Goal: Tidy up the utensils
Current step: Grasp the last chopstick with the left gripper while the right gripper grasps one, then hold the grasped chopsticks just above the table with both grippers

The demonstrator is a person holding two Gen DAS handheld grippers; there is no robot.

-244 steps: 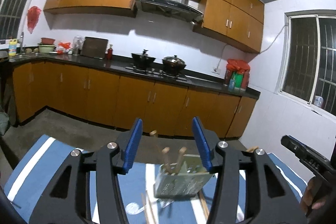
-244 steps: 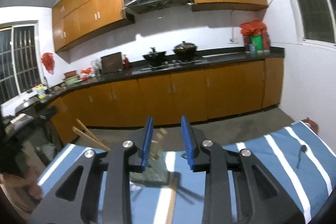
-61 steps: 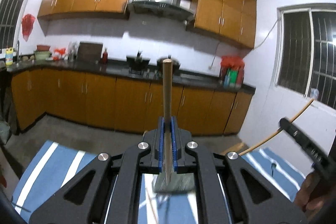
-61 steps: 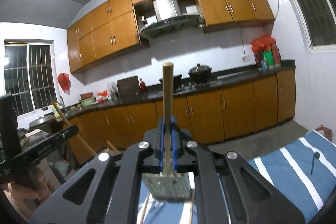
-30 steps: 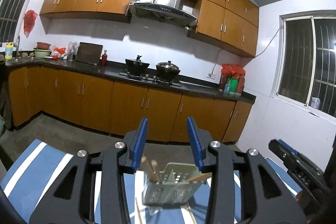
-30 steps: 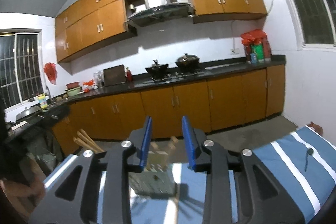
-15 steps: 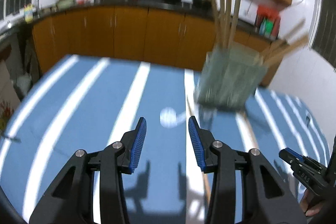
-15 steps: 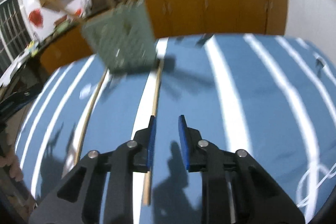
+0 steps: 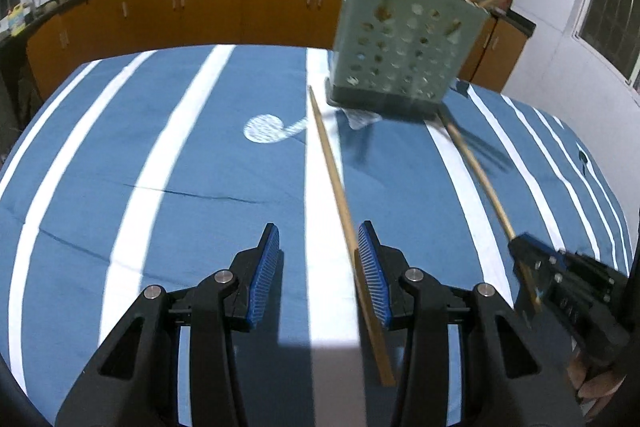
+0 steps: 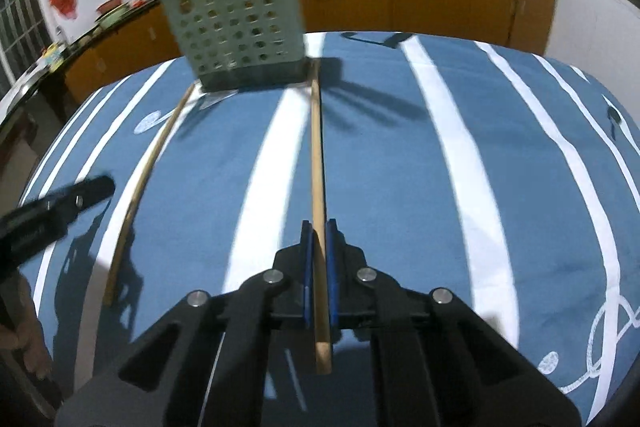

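Right tongs [image 10: 316, 231] clamped on chopstick [image 10: 317, 155]; left tongs [image 9: 318, 239] straddle another chopstick [image 9: 336, 183].

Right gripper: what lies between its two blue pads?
In the right wrist view, a wooden chopstick lies between the pads of the right gripper, which has just been closing on it.

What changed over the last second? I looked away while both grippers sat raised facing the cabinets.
Both dipped to the striped cloth. The right gripper has just been closing and is shut on one chopstick. The left gripper is open around the other chopstick. The green holder stayed put with its chopsticks.
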